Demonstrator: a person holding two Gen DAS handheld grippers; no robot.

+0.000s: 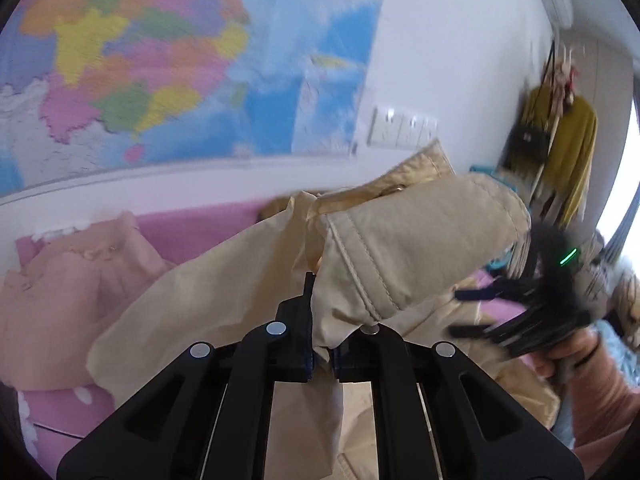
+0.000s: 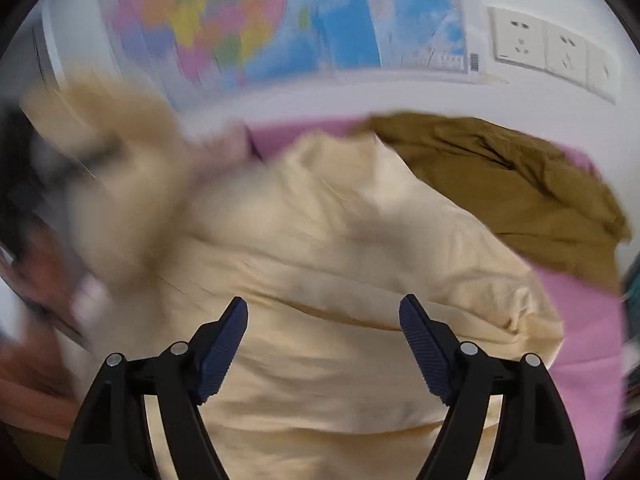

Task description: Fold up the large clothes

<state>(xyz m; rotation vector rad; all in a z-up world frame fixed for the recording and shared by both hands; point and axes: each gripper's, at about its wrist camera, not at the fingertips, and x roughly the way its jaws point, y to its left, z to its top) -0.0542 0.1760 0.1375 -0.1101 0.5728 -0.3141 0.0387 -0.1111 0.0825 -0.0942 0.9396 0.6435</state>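
A large beige jacket [image 1: 420, 240] lies bunched on the pink bed sheet [image 1: 200, 228]. My left gripper [image 1: 324, 320] is shut on a fold of the jacket and holds a stitched cuff or hem up in the air. In the left wrist view my right gripper [image 1: 500, 312] appears blurred at the right, held by a hand [image 1: 572, 356]. From the right wrist, my right gripper [image 2: 324, 312] stands open just above the beige jacket [image 2: 320, 240], with nothing between its pads [image 2: 224, 344]. The lifted part of the jacket is a blur at the left.
A brown garment [image 2: 500, 184] lies behind the jacket at the right, and a peach garment [image 1: 72, 280] at the left. A coloured map [image 1: 160, 60] and wall sockets [image 1: 400, 128] are on the wall behind the bed. A rack with a yellow garment [image 1: 568, 152] stands far right.
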